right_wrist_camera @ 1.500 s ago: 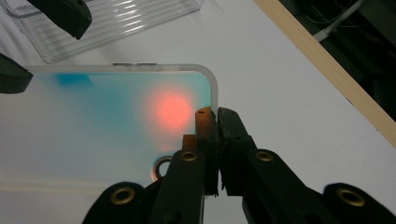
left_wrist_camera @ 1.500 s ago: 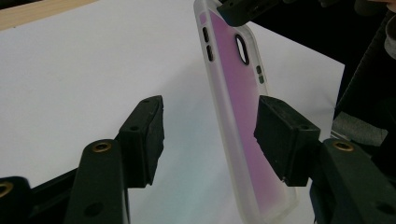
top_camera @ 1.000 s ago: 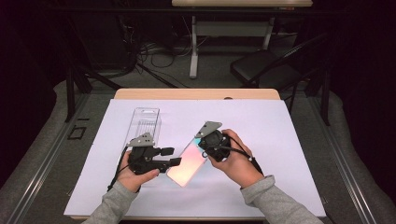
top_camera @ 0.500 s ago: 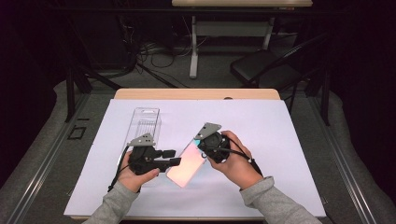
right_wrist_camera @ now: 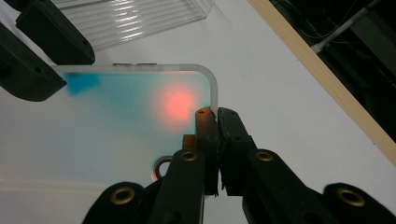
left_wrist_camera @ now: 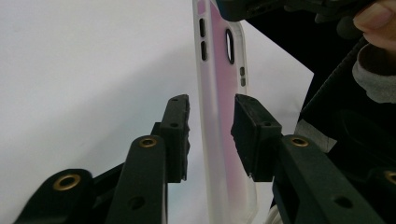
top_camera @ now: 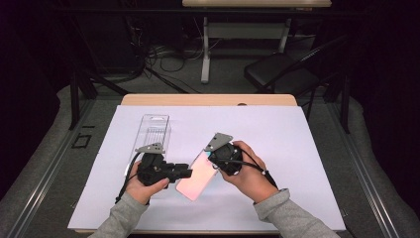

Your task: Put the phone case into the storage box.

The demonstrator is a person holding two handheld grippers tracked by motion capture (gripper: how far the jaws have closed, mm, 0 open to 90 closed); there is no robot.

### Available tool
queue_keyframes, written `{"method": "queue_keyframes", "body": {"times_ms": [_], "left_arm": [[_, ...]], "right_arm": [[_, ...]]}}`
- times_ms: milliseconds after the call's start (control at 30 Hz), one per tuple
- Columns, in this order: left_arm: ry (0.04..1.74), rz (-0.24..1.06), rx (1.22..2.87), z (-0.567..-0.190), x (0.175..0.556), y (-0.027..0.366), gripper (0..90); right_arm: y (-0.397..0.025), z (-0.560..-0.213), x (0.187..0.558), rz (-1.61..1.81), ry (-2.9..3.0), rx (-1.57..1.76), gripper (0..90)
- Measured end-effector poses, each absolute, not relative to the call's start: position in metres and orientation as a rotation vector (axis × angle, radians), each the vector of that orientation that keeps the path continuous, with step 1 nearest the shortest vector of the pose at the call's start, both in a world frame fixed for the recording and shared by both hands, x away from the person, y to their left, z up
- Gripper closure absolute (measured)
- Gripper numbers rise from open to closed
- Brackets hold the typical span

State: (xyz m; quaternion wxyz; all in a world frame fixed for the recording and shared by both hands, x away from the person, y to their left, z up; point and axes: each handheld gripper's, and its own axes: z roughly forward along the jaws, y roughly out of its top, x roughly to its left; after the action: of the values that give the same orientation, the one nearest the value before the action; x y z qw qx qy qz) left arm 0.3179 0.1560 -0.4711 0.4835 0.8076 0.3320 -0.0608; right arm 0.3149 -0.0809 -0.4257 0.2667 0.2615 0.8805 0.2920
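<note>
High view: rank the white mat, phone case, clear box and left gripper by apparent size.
1. White mat, by far.
2. Clear box and phone case: too alike to rank.
3. Left gripper, partly hidden by the hand.

My rig: left gripper (top_camera: 184,172) and right gripper (top_camera: 212,159), matte black, brass-ringed screw holes, grey three-cornered top plates, black cables; grey knit sleeves (top_camera: 119,220).

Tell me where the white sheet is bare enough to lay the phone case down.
Bare: the white sheet right of the right hand-held gripper, and its far strip beyond the clear plastic box. Crowded: the near middle, where the left hand-held gripper and the phone case sit.
</note>
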Motion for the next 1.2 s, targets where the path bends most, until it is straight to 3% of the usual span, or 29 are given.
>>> {"method": "queue_keyframes", "body": {"times_ms": [533,1200], "left_arm": [[0.818,-0.18,1.979,-0.474,0.319,0.155,68.6],[0.833,-0.193,1.988,-0.476,0.32,0.155,77.5]], "right_arm": [[-0.077,-0.431,0.306,0.783,2.34,0.644,87.8],[-0.074,-0.433,0.302,0.779,2.336,0.615,87.8]]}}
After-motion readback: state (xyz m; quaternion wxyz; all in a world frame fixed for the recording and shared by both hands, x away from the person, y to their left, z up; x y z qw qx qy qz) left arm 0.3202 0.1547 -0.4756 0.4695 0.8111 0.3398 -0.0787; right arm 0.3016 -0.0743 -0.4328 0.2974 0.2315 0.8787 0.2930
